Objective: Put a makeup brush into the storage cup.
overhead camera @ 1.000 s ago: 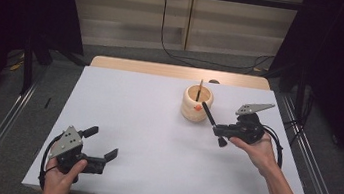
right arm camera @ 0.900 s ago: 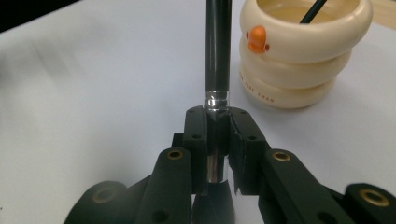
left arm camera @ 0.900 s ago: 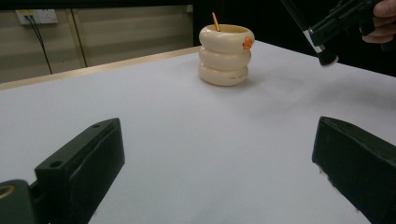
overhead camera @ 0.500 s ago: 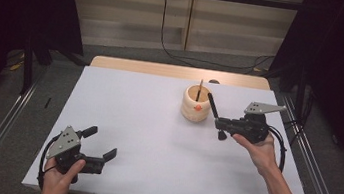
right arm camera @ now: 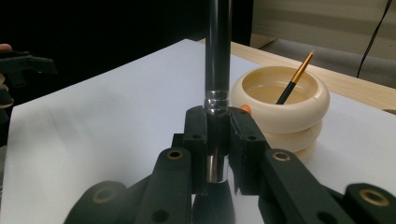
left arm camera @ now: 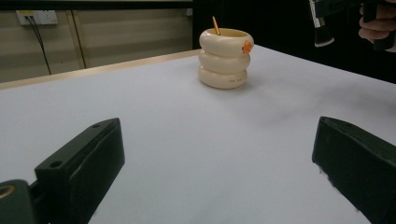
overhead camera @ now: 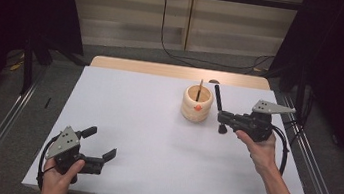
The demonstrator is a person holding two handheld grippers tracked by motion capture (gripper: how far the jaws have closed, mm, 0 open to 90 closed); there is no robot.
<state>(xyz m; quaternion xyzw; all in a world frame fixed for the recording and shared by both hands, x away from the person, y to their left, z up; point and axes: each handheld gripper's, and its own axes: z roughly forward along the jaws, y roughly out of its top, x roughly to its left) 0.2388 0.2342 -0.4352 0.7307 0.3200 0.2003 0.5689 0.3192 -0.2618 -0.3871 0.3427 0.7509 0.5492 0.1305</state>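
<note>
Change: since the earlier frame the brush has been swung upright and carried a little away from the pot, by the right gripper.
Brush: slim black round handle, shiny metal ferrule, bristle end down; held above the table just right of the pot.
Right gripper: jaws clamped narrowly on the ferrule.
Pot: cream, glossy, three stacked rounded rings, orange mark on its side; a thin gold-tipped brush leans inside.
Left gripper: jaws spread wide, nothing between, at the near left edge.
Table: matte white sheet.
</note>
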